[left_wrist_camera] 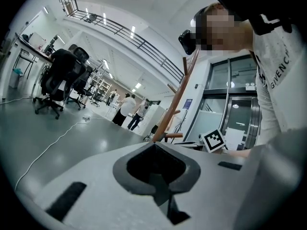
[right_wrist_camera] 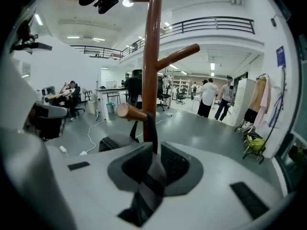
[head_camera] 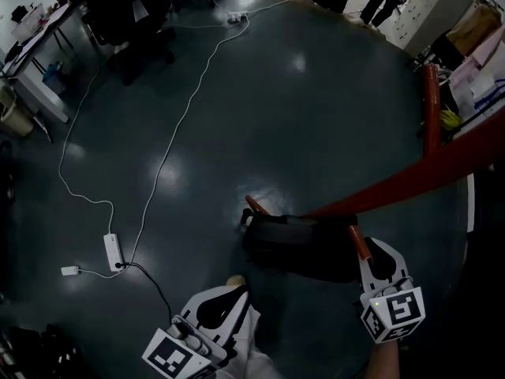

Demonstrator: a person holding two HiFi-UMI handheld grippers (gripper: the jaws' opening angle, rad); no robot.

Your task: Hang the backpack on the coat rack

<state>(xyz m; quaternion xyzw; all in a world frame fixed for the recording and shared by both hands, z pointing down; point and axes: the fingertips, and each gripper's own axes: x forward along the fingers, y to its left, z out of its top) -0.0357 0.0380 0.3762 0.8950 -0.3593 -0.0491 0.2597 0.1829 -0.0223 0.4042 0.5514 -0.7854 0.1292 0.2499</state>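
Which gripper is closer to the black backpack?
Right. The right gripper is shut on the strap of the backpack, beside its right end. The left gripper is shut on nothing, below the backpack's left end, apart from it.

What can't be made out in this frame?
- Rack base: hidden by the right gripper's body in the right gripper view, and by the backpack in the head view.
- Backpack details: too dark in the head view, mostly behind the gripper body in the right gripper view.
- Strap's far end: behind the peg.
- Backpack in the left gripper view: not visible past the left gripper.
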